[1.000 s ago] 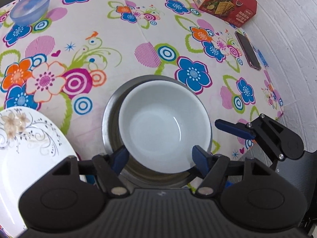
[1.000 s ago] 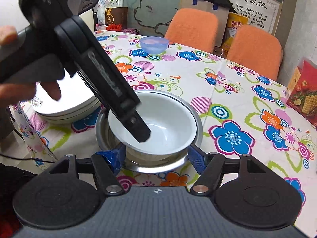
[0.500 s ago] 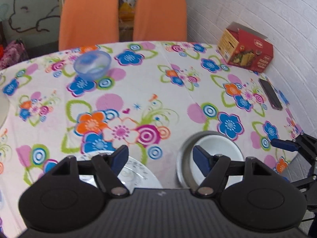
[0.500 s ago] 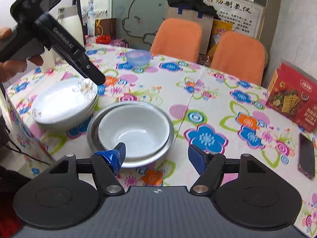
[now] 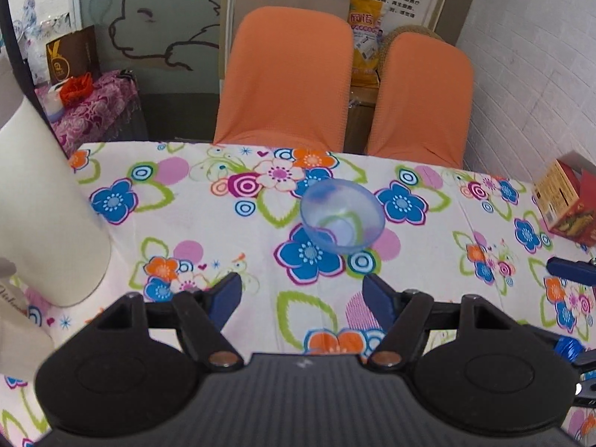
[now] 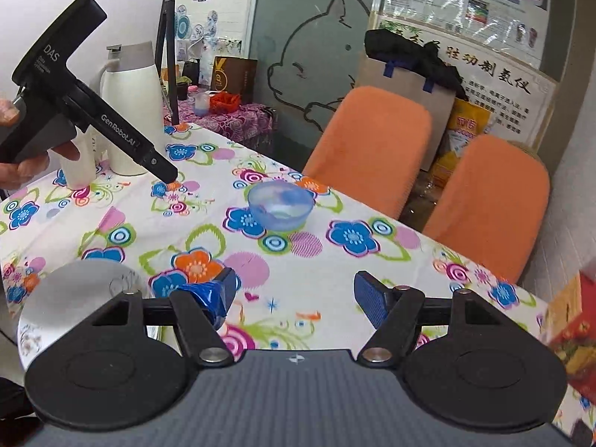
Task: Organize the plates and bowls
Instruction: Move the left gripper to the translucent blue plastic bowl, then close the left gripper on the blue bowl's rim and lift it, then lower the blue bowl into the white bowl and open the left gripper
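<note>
The blue bowl [image 5: 342, 216] sat upright, mouth up, near the worktop [image 5: 223, 231] far edge, with bare flowered cloth all around it. It was round, translucent plastic. The left claw [image 5: 301, 296] hung short of it, jaws apart and holding nothing. The right claw [image 6: 294, 296] was likewise spread and unloaded. A white plate [image 6: 78, 290] lay by the near-left edge; a smooth white jug [image 6: 128, 108] stood far left.

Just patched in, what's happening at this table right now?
A person is tidying dishes with two handheld claws. Both the left claw and right claw are open and empty, aimed at the small translucent blue bowl sitting alone on the floral tablecloth. Neither touches it. A white patterned plate lies near the right claw. The blue bowl looks like the likely next pick.
</note>
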A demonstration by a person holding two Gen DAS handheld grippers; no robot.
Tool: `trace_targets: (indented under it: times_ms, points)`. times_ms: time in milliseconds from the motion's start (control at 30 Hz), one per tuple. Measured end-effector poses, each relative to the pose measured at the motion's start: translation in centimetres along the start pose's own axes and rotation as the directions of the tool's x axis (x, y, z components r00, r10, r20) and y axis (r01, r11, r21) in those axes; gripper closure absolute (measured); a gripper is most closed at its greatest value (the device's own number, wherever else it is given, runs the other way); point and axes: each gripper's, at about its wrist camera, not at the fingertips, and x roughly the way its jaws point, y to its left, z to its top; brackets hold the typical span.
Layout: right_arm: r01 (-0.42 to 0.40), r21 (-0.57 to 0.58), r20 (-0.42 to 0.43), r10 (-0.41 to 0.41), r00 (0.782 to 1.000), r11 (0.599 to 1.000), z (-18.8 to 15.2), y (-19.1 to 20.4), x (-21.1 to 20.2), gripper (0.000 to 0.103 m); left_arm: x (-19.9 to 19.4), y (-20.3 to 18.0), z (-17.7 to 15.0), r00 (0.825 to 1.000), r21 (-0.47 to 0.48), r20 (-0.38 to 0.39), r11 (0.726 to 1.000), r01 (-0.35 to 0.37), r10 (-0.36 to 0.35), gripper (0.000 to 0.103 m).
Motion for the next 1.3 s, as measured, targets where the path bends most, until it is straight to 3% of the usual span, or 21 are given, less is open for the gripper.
trace_targets:
  times_ms: [167,300,467,667,1000,1067,1133,1300]
  points:
    - [-0.077,-0.026,-0.076,0.075,0.994,0.997,1.9,-0.7,8.2,0.047,7.2,0.7,3.2,0.999,-0.082,-0.034,0.996,0.026,-0.029,0.03]
    - [-0.1,-0.085,-0.151,0.086,0.985,0.991,2.5,-0.9,13.9,0.047,12.6,0.4,5.1,0.995,-0.08,-0.091,0.996,0.032,-0.039,0.03]
    - [-0.136,-0.07,-0.201,0.119,0.972,0.988,2.1,-1.9,18.3,0.047,16.2,0.5,6.1,0.989,-0.087,-0.125,0.994,0.073,-0.083,0.03]
    - [-0.174,-0.013,-0.179,0.169,0.969,0.985,1.8,-2.9,20.6,0.047,17.8,-0.2,6.5,0.991,-0.017,-0.107,0.997,0.079,-0.081,0.03]
    - [-0.192,-0.035,-0.119,0.187,0.975,0.981,2.4,-1.3,21.6,0.046,19.2,-0.1,6.2,0.991,-0.024,-0.093,0.996,0.09,-0.092,0.03]
    - [-0.188,-0.029,-0.083,0.185,0.979,0.982,2.5,-1.1,21.6,0.046,19.1,-0.3,6.1,0.991,-0.016,-0.092,0.996,0.093,-0.094,0.042]
    - [-0.184,-0.01,-0.031,0.184,0.982,0.983,2.6,-1.1,21.3,0.045,18.9,-0.4,6.1,0.992,-0.01,-0.098,0.997,0.083,-0.083,0.047]
    - [-0.181,0.008,0.021,0.181,0.983,0.983,3.2,-1.0,20.2,0.046,16.7,-0.6,5.9,0.993,-0.005,-0.066,0.995,0.096,-0.096,0.049]
